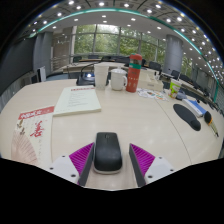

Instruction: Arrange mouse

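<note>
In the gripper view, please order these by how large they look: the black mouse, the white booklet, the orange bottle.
1. White booklet
2. Black mouse, between the open gripper fingers; nearness enlarges it, so it almost rivals the booklet
3. Orange bottle, far across the table

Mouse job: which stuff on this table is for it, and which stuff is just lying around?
For the job:
- the mouse, lying between the fingers
- the gripper, open, a gap at each side of the mouse

Just lying about:
- the white paper
- the red booklet
- the orange cup
- the white box
- the dark pouch
</note>
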### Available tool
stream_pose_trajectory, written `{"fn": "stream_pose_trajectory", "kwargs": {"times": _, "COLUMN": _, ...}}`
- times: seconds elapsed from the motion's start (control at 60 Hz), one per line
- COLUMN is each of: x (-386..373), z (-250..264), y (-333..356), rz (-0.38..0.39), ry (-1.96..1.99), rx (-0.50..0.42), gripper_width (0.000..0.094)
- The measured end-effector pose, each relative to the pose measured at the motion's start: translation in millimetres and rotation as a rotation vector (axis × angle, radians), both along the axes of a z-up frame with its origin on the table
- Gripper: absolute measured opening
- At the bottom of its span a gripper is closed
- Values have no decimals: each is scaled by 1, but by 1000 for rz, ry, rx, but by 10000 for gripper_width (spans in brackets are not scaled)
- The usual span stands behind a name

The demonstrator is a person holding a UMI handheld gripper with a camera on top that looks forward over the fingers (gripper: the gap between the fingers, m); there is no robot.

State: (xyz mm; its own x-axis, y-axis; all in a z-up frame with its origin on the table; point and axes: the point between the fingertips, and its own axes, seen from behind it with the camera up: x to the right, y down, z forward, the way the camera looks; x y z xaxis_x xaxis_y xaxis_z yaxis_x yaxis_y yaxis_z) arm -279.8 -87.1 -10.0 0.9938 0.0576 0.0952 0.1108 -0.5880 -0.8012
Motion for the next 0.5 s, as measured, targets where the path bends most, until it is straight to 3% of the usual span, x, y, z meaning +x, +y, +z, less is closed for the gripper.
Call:
{"fn": "stream_pose_trajectory", "kwargs": {"times": 0.067, "x": -10, "z": -3, "y": 3, "rz": 27, "ry": 31, "rx": -12, "gripper_width": 495}}
{"fn": "stream_pose_trajectory", "kwargs": {"times": 0.317, "x": -14, "z": -2, "y": 7, "rz": 80, "ry": 28, "rx": -22, "gripper_width": 332}}
{"fn": "stream_pose_trajectory", "kwargs": {"times": 0.5, "x": -19, "z": 19, "y": 7, "rz": 111, "ry": 59, "rx": -7, "gripper_width": 309}}
